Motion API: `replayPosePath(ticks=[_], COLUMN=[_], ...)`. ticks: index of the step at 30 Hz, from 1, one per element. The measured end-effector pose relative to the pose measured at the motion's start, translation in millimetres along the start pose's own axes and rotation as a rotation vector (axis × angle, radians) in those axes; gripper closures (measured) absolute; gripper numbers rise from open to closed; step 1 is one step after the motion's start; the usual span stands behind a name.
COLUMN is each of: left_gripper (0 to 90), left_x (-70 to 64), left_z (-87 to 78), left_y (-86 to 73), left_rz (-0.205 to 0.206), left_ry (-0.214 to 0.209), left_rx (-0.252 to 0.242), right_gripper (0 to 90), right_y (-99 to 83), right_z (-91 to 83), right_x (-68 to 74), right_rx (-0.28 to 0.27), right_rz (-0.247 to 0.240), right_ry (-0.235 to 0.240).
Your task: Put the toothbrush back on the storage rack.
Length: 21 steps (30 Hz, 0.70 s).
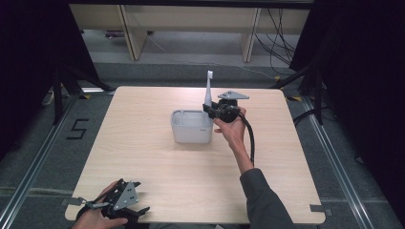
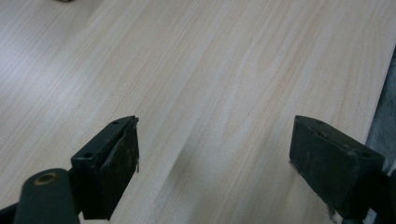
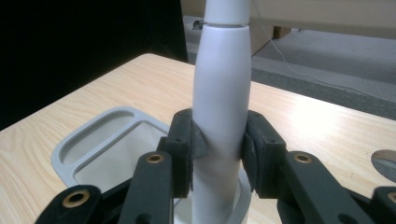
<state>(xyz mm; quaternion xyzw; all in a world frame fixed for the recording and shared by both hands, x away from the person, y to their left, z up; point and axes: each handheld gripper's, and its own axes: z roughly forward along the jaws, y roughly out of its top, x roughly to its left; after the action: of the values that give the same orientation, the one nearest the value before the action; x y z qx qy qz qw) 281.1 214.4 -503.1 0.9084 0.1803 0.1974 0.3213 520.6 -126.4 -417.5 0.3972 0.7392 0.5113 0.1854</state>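
Note:
A white toothbrush (image 1: 208, 91) stands upright, its head pointing up, at the right end of a grey holder box (image 1: 184, 136) in the middle of the table. My right gripper (image 1: 213, 111) is shut on its handle. In the right gripper view the two pads squeeze the thick white toothbrush handle (image 3: 222, 93), and its lower end sits in a round slot at the holder's (image 3: 70, 151) near corner. My left gripper (image 1: 140, 212) rests at the table's front left corner. Its jaws stand wide apart over bare wood, so the left gripper (image 2: 215, 158) is open and holds nothing.
The light wooden table (image 1: 143, 162) carries just the holder. Its right edge (image 2: 380, 107) runs close beside the left gripper's jaw. Beyond the far edge lie grey floor, wooden furniture legs (image 1: 131, 33) and loose cables (image 1: 279, 43). Dark curtains flank both sides.

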Motion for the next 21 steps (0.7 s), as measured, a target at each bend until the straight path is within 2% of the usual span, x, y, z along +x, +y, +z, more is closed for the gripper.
replayPosePath(ticks=[3, 4, 8, 9, 10, 12, 14, 15, 16, 21], left_gripper=[15.6, 15.6, 15.7, 15.7, 15.6, 15.6, 15.6, 15.6, 15.7, 15.6], left_x=[-0.2, -0.1, -0.1, -0.1, 0.0, -0.4, -0.3, -0.4, -0.6, -0.6], left_z=[0.0, 0.0, -0.2, -0.2, -0.3, -0.2, 0.0, -0.1, -0.4, -0.2], left_y=[0.0, -0.1, -0.2, -0.2, -0.2, -0.1, 0.0, 0.0, 0.1, 0.0], left_rz=[0.000, 0.001, 0.002, 0.001, 0.002, 0.000, 0.000, 0.000, 0.000, 0.000], left_ry=[-0.001, 0.000, 0.000, 0.000, 0.003, 0.000, 0.000, 0.000, 0.000, 0.000], left_rx=[-0.001, 0.000, 0.000, 0.000, 0.001, -0.001, -0.001, -0.001, 0.003, -0.001], right_gripper=[66.7, 66.7, 66.7, 66.7, 66.7, 66.7, 66.7, 66.7, 66.6, 66.7], right_y=[-2.1, -2.8, -4.3, -4.6, -4.9, -6.1, -7.6, -8.0, -8.8, -9.9], right_z=[1.1, 1.1, 2.9, 2.7, 2.2, 2.2, 3.5, 3.0, 3.5, 4.4], right_x=[0.3, 2.1, -1.1, -1.3, -0.2, 0.0, -1.1, -1.6, -0.1, -0.2], right_rx=[0.011, 0.015, 0.008, 0.011, 0.022, 0.032, 0.026, 0.028, 0.035, 0.038], right_rz=[-0.016, 0.005, -0.025, -0.023, -0.002, -0.001, -0.026, -0.038, -0.007, -0.021], right_ry=[-0.017, -0.015, -0.011, -0.012, -0.010, -0.018, -0.016, -0.031, -0.019, -0.018])
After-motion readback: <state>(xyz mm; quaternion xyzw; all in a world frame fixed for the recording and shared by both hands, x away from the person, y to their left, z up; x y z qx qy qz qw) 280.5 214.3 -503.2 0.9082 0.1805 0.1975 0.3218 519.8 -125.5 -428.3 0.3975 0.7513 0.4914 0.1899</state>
